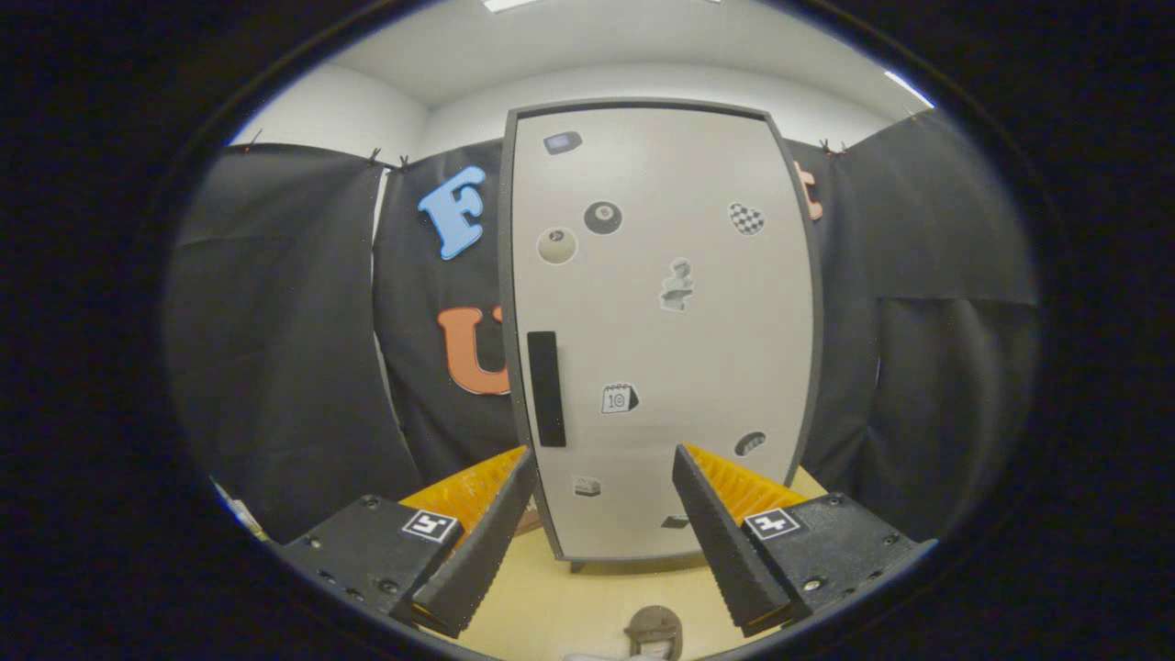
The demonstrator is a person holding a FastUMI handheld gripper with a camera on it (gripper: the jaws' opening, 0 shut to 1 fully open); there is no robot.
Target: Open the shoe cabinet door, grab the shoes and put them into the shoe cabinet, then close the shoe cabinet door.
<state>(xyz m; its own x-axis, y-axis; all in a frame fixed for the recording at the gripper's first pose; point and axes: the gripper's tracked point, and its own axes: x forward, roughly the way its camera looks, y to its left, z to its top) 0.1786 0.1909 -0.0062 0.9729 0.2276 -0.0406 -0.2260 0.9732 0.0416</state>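
Observation:
The shoe cabinet [656, 321] stands upright on the wooden table straight ahead of my fingers. Its pale grey door is shut, dotted with several stickers, and a black vertical handle [546, 388] sits on the door's left side. My gripper [606, 459] is open, its two black-and-orange fingers spread wide in front of the lower door, touching nothing. The left fingertip [525, 456] ends just below the handle. The toe of a brown shoe [654, 629] peeks up on the table below and between the fingers.
The light wooden table [569, 597] carries the cabinet and runs toward me. Black cloth walls close in behind and on both sides. White wall and ceiling rise above the cloth.

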